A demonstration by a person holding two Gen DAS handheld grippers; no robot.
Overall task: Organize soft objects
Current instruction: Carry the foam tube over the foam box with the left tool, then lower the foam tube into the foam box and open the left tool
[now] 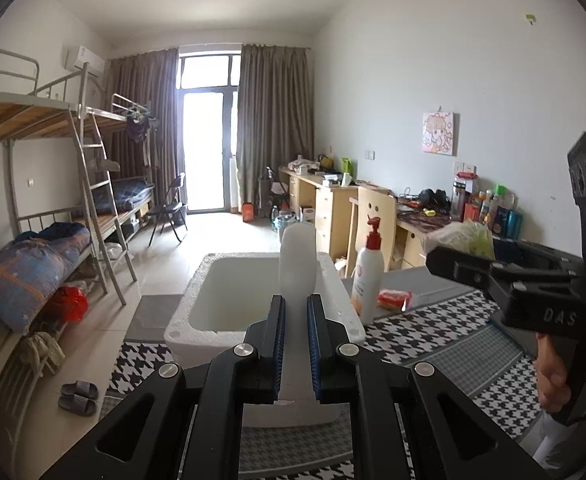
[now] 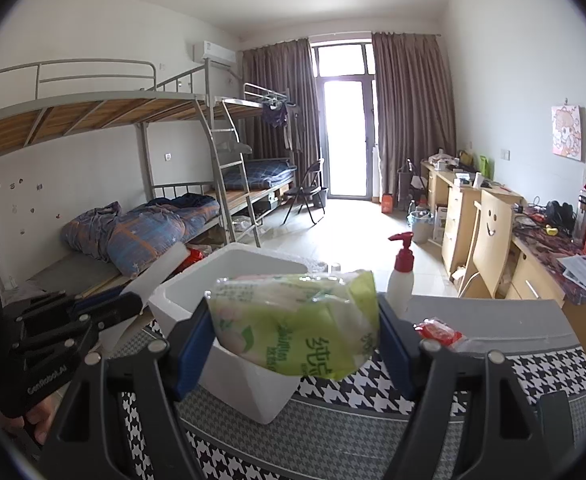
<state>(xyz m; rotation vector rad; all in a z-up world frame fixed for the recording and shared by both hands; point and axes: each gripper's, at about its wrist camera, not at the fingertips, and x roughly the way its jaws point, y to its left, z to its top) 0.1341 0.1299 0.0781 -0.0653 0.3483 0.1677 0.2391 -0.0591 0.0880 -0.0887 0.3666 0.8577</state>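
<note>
My left gripper (image 1: 296,309) is shut on a long white foam piece (image 1: 298,256) that sticks up and forward over the white foam box (image 1: 187,304). The right wrist view shows the same left gripper (image 2: 107,314) and foam piece (image 2: 161,270) at the box's left side. My right gripper (image 2: 293,314) is shut on a green pack of tissues (image 2: 293,320), holding it above the near rim of the foam box (image 2: 233,254). In the left wrist view that right gripper (image 1: 439,258) carries the tissue pack (image 1: 467,236) at the right, with a person's hand below it.
The box stands on a table with a houndstooth cloth (image 1: 453,344). A white pump bottle with a red top (image 1: 367,276) and a red packet (image 1: 393,299) sit right of the box. Bunk beds (image 2: 141,216) line the left wall; desks (image 2: 465,216) line the right.
</note>
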